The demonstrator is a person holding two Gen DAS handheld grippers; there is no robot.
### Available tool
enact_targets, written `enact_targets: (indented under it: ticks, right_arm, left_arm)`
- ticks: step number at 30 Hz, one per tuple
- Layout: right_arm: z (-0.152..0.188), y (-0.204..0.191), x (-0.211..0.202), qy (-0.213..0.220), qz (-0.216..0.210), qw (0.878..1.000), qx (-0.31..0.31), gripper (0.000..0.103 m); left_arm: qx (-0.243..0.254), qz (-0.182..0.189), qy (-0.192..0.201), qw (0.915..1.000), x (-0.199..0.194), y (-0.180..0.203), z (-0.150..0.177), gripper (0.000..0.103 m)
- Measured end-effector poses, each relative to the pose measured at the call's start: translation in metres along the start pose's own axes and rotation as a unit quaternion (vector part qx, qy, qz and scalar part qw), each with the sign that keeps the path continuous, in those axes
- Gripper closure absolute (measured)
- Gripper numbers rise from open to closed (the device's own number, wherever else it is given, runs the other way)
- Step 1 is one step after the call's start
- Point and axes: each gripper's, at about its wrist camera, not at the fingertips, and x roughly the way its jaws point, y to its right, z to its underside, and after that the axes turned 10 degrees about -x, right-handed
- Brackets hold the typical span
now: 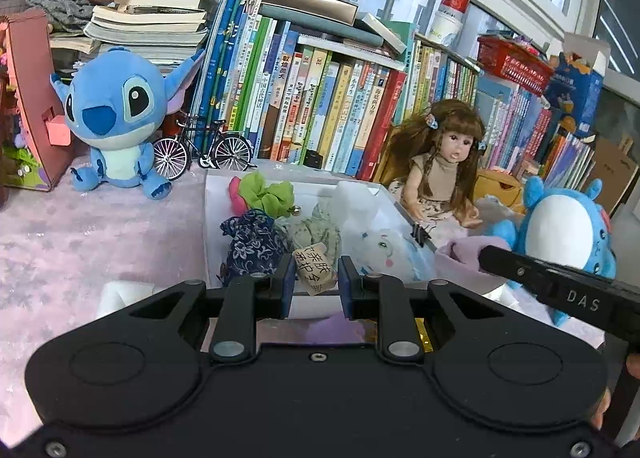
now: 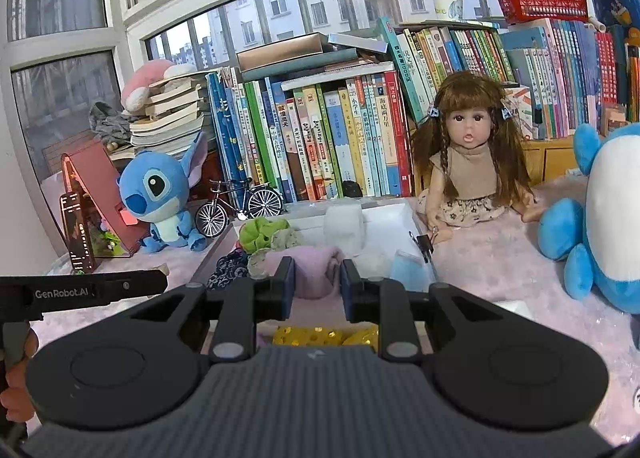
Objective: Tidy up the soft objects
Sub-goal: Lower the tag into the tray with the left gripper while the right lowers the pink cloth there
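Note:
My left gripper is shut on a small beige packet with printed characters, held above the near end of a white box. Inside the box lie a green scrunchie, a dark blue floral pouch, a pale green cloth, a white foam block and a white-and-blue plush. My right gripper is shut on a lavender cloth over the same box. In the left wrist view the right gripper's finger comes in from the right with that cloth.
A blue Stitch plush and a toy bicycle stand left of the box on the pink rug. A doll and a blue-and-white plush sit to its right. Rows of books line the back. A binder clip sits on the box rim.

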Motion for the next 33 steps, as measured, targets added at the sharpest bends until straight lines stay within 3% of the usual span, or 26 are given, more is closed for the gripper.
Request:
enact_targets:
  ticks: [6,13,19,26,33]
  right_arm:
    - [-0.015,0.014,0.02,-0.014,-0.009,1.0,0.005,0.075]
    - [-0.041,0.04,0.055,-0.023,-0.006,0.999,0.031,0.075]
    - [-0.057,0.057,0.094,-0.03,0.012,0.998,0.054,0.074]
    - [-0.054,0.051,0.138,-0.066,0.041,0.996,0.034,0.074]
    - [-0.043,0.046,0.163,-0.082,0.046,0.995,0.026,0.074]
  left_arm:
    - [0.006,-0.007,-0.005,0.9999,0.02,0.003,-0.013,0.081]
    - [0.007,0.023,-0.024,0.9994,0.063,0.005,-0.054,0.081]
    - [-0.035,0.015,-0.042,0.9984,0.115,0.0,-0.086,0.081]
    - [-0.047,-0.002,-0.077,0.9959,0.165,-0.006,-0.084,0.081]
    - [-0.04,-0.011,-0.083,0.9957,0.189,-0.005,-0.078,0.081]
